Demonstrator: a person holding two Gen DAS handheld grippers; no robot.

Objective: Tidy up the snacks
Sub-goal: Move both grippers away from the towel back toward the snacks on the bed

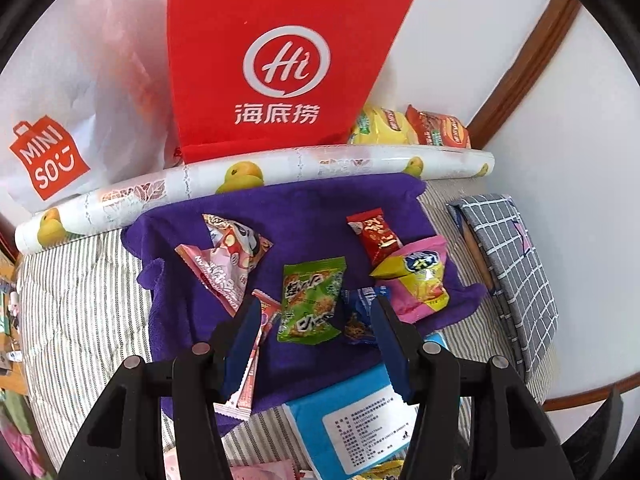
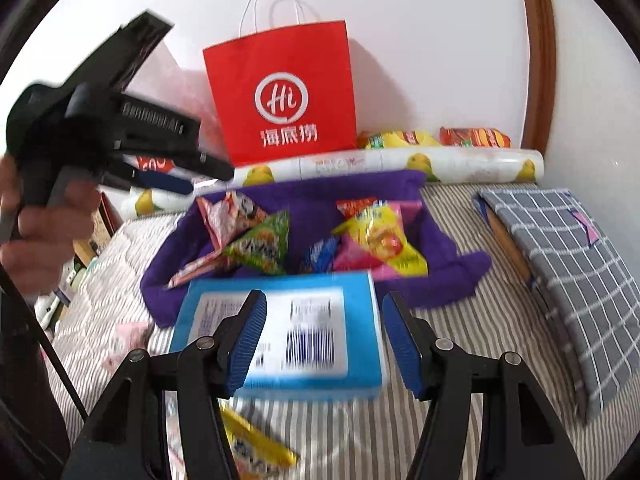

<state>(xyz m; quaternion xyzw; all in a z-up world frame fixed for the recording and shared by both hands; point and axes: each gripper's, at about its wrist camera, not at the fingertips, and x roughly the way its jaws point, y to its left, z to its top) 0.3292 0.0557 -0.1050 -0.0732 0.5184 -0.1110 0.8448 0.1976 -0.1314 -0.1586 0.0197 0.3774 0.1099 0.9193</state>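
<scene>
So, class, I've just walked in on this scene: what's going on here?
A person holds a claw in each hand over a striped bed, sorting snacks. The left claw hangs open above the green snack packet on the purple towel. The right claw is open over the blue box. Neither holds anything.

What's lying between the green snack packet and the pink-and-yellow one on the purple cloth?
A small blue snack packet lies between the green packet and the pink-and-yellow packet on the purple cloth. Both wrist views show it.
</scene>
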